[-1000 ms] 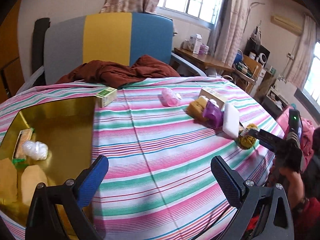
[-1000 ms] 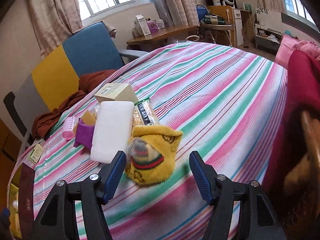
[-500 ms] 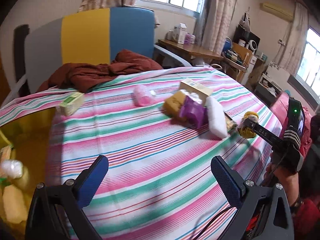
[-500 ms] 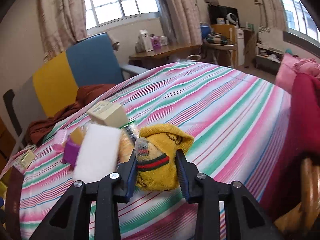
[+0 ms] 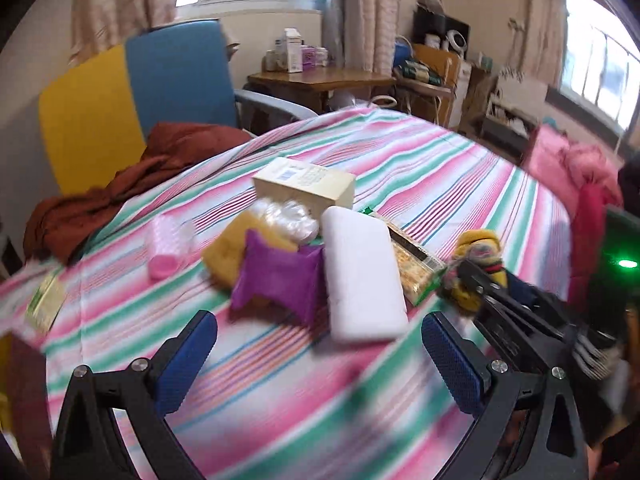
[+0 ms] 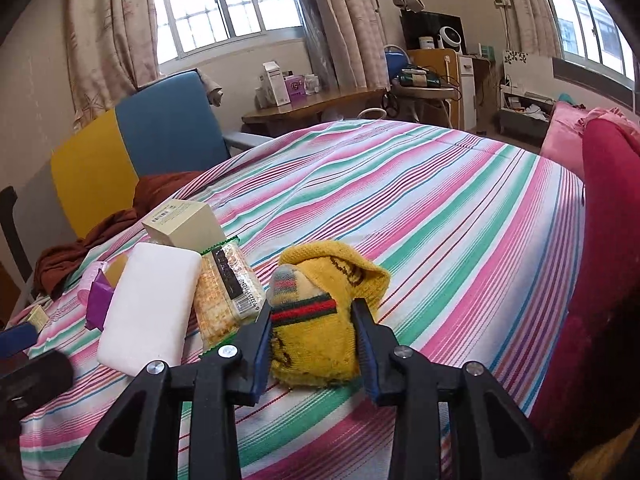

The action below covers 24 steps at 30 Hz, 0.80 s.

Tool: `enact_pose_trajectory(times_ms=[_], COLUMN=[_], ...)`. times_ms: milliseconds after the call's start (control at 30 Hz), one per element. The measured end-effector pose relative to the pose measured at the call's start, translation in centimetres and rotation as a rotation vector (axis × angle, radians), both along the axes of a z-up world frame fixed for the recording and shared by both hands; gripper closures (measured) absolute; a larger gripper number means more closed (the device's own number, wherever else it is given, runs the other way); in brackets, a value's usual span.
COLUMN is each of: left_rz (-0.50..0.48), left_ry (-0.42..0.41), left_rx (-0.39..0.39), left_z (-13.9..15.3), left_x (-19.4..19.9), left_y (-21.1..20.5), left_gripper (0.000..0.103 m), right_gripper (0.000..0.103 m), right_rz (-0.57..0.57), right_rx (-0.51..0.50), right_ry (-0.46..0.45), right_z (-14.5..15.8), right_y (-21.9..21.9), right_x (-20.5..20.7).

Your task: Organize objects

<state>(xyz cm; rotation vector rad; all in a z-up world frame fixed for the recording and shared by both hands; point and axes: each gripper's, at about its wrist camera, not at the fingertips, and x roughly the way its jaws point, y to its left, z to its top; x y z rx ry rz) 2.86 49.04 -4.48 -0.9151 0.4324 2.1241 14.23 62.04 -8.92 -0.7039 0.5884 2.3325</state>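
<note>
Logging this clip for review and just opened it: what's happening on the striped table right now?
A person is tidying small items with two handheld tongs. The right tongs are shut on a yellow sock bundle at the near end of a cluster on the striped tablecloth, where it still sits. The left tongs are open and empty, facing the white pouch and purple packet. A cream box, snack pack and pink roll lie there too.
</note>
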Motion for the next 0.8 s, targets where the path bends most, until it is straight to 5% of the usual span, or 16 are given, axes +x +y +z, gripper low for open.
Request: enact_pose_trajectory(times_ms=[233, 400, 567, 733, 800], left_rz=[-0.060, -0.055, 0.033, 0.038, 0.034], left_ry=[0.003, -0.054, -0.125, -0.147, -0.151], left_rx=[-0.037, -0.076, 0.005, 0.040, 0.052], left_z=[-2.3, -4.8, -4.8, -4.7, -4.3], left_x=[-1.4, -2.5, -4.3, -3.7, -3.2], left_y=[3.0, 2.5, -0.5, -2.6, -3.0], left_gripper=[0.011, 0.052, 0.075, 0.077, 0.070], right_gripper=[0.066, 0.066, 0.066, 0.066, 0.066], right_rz=[0.001, 0.002, 0.001, 0.001, 0.000], right_rx=[0.001, 0.000, 0.006, 0.010, 0.011], right_ry=[0.008, 0.016, 0.015, 0.010, 0.010], right_z=[-0.2, -0.2, -0.2, -0.2, -0.2], right_y=[0.0, 0.0, 0.0, -0.1, -0.2], right_x=[0.2, 0.3, 0.4, 0.4, 0.5])
